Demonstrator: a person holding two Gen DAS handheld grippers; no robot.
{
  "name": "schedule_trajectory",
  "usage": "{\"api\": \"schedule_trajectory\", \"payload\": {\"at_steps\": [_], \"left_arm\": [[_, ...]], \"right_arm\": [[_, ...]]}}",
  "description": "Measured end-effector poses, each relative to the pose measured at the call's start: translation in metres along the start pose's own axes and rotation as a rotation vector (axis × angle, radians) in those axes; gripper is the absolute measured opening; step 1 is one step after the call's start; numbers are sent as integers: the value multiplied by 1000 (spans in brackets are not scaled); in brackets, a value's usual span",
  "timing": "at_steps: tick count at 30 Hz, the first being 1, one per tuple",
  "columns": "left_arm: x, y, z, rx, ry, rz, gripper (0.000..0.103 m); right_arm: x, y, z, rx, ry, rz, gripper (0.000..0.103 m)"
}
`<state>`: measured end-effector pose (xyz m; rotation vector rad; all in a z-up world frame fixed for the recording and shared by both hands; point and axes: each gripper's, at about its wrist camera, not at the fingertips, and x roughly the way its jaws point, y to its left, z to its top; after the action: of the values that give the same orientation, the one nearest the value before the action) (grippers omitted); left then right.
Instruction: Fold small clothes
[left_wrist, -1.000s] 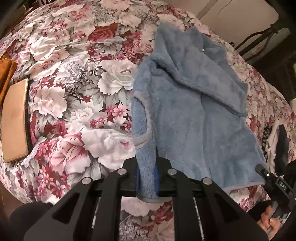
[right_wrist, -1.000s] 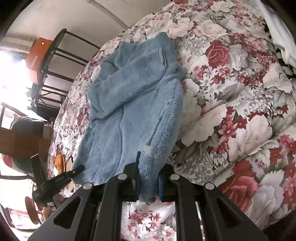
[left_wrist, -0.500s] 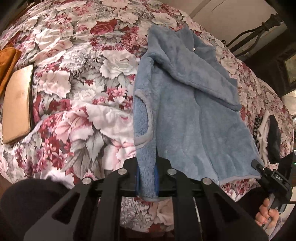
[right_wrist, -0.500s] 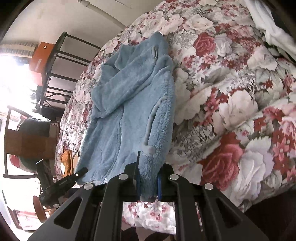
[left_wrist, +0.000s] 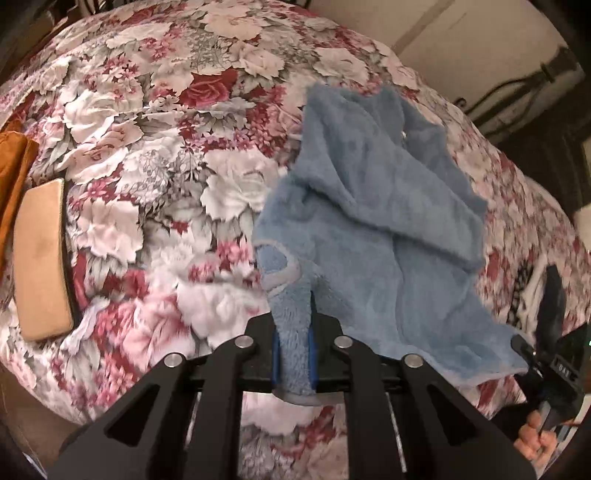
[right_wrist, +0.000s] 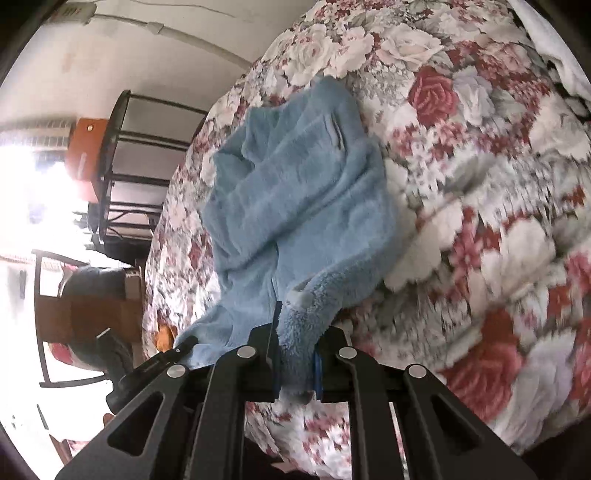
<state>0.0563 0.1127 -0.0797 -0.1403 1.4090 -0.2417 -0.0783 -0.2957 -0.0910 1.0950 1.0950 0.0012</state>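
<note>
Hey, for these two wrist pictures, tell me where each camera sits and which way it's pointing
Left wrist: sits on the left gripper, looking along its fingers across the floral bedspread; the right gripper and holding hand show at right.
Right wrist: sits on the right gripper, facing the bed toward a metal rack; the left gripper shows at left.
Shared: the blue fleece garment, clamped by both.

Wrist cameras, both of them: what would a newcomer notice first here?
First, the fluffy blue jacket spread on the flowered bedspread, its near hem pinched at two corners by the left gripper and right gripper. Next, the tan cushion at the bed's left edge in the left view.
</note>
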Motion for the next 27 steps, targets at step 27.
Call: {"api": "schedule_trajectory", "payload": {"at_steps": [27], "left_arm": [[32,-53,137,-29,-97,44,11]], "right_arm": [[52,11,128,96,-49,33,14]]}}
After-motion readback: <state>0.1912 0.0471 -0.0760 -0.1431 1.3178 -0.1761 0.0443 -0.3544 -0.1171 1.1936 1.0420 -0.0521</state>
